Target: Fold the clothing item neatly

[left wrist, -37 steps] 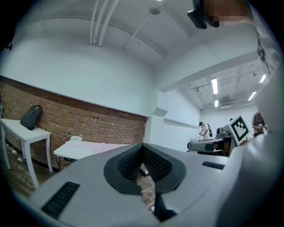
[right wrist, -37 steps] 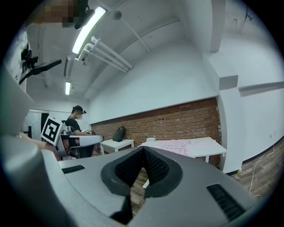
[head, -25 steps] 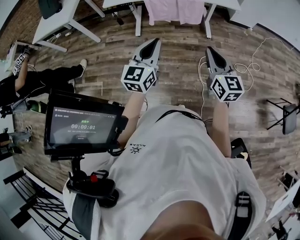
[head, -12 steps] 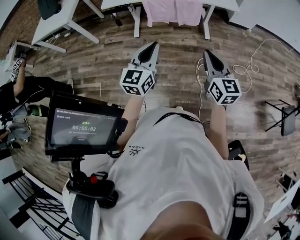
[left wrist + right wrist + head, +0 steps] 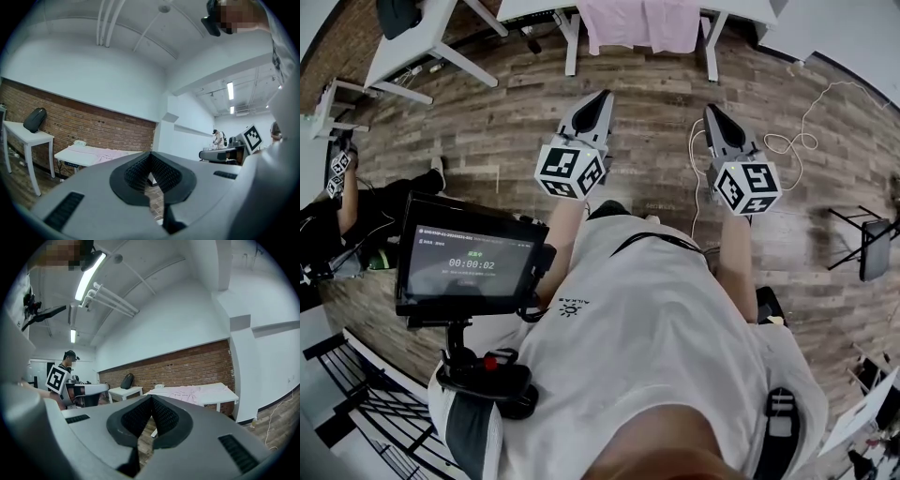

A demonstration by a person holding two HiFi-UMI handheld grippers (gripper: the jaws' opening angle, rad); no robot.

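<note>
A pink garment (image 5: 642,22) lies spread on a white table (image 5: 741,9) at the top of the head view, partly hanging over its front edge. It also shows far off as the pink garment (image 5: 110,153) in the left gripper view and the pink garment (image 5: 187,391) in the right gripper view. My left gripper (image 5: 602,96) and right gripper (image 5: 710,111) are held out over the wooden floor, well short of the table. Both are shut with nothing between the jaws. The left gripper (image 5: 151,154) and the right gripper (image 5: 151,398) point toward the table.
A second white table (image 5: 412,42) with a dark bag (image 5: 398,14) stands at the left. A screen on a stand (image 5: 469,258) sits by my left hip. A white cable (image 5: 787,131) loops on the floor at right, near a chair (image 5: 872,248). Another person (image 5: 366,183) sits at far left.
The head view has shifted a little, so both grippers sit slightly lower and to the left in the picture. The person at far left has moved their legs. The screen's timer has counted on.
</note>
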